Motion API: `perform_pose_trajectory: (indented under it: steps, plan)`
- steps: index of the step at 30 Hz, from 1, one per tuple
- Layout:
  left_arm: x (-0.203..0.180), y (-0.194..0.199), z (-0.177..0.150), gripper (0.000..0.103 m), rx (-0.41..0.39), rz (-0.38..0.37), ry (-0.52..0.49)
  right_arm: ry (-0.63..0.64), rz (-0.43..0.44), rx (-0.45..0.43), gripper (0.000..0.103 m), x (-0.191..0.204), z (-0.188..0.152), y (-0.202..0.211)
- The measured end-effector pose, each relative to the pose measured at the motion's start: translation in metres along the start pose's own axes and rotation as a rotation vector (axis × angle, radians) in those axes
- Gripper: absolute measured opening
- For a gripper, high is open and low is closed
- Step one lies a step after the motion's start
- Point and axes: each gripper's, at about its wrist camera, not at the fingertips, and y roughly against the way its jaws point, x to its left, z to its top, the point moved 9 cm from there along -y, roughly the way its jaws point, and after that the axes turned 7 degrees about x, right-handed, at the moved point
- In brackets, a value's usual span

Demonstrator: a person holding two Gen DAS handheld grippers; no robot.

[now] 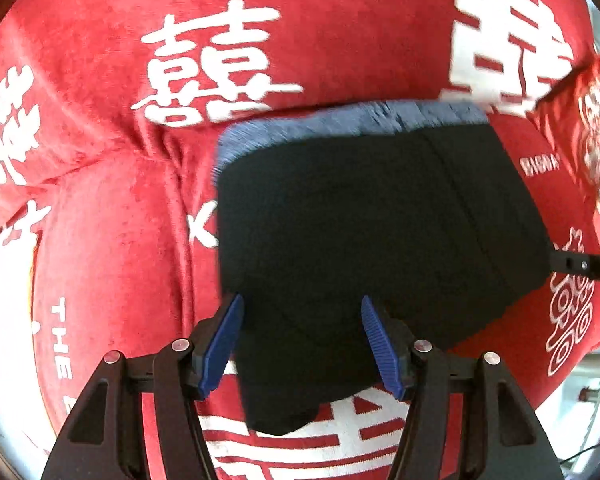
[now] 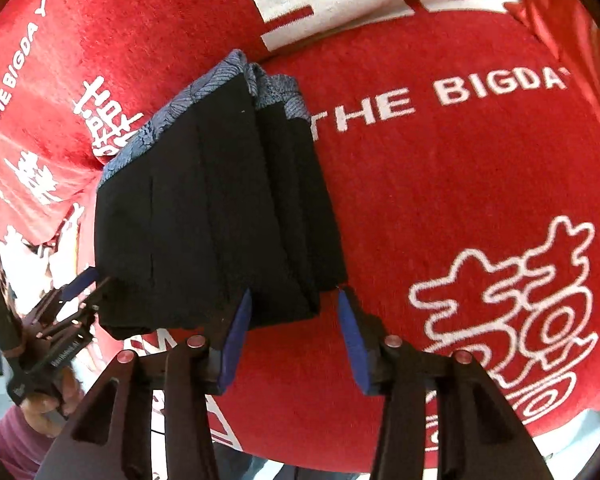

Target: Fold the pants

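The folded black pants (image 1: 360,220) with a blue-grey patterned waistband (image 1: 340,124) lie on a red blanket. In the left wrist view my left gripper (image 1: 302,340) hangs over the pants' near end, its jaws apart and black cloth below the gap. The pads do not press on the cloth. In the right wrist view the pants (image 2: 204,216) show stacked folds. My right gripper (image 2: 296,336) stands open just in front of their near right corner, nothing gripped. The left gripper (image 2: 76,292) appears there at the pants' near left edge, held by a hand (image 2: 48,400).
The red blanket (image 2: 440,208) with white characters and "THE BIGDAY" lettering covers the whole surface and is creased at the left (image 1: 160,148). A red patterned cushion (image 1: 596,128) sits at the far right. The blanket's edge and pale floor (image 1: 580,400) show at the bottom.
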Motion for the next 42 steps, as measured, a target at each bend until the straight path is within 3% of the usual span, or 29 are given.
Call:
perform_pose_trajectory:
  steps: [2,5,11,12,14,15,21,26,31,42]
  plan:
    - [0.018,0.007,0.014,0.062,-0.021,0.016,0.031,0.023,-0.022,-0.054,0.049,0.004,0.006,0.014]
    - [0.046,0.005,0.04,0.062,-0.03,0.046,0.072,0.04,0.012,-0.117,0.047,0.015,0.027,0.03]
    - [0.064,-0.034,0.074,0.063,0.025,-0.005,0.171,0.08,0.04,-0.113,0.044,0.049,0.073,0.011]
    - [0.064,-0.043,0.073,0.063,0.038,0.001,0.169,0.086,0.034,-0.103,0.044,0.052,0.073,0.006]
    - [0.066,-0.051,0.071,0.08,0.039,0.043,0.161,0.097,0.007,-0.058,0.044,0.052,0.067,-0.011]
    - [0.069,-0.053,0.07,0.082,0.03,0.056,0.16,0.094,-0.013,-0.032,0.043,0.049,0.063,-0.02]
    - [0.072,-0.051,0.068,0.084,0.064,-0.012,0.189,0.058,0.004,-0.032,0.043,0.039,0.054,-0.022]
    - [0.066,-0.04,0.06,0.084,0.076,0.016,0.168,0.029,-0.004,-0.013,0.044,0.033,0.042,-0.017]
    - [0.064,-0.031,0.048,0.084,0.112,-0.011,0.165,-0.008,0.007,-0.002,0.048,0.025,0.026,-0.016]
    - [0.055,-0.023,0.036,0.084,0.119,0.005,0.144,-0.056,0.022,0.0,0.057,0.021,0.018,-0.003]
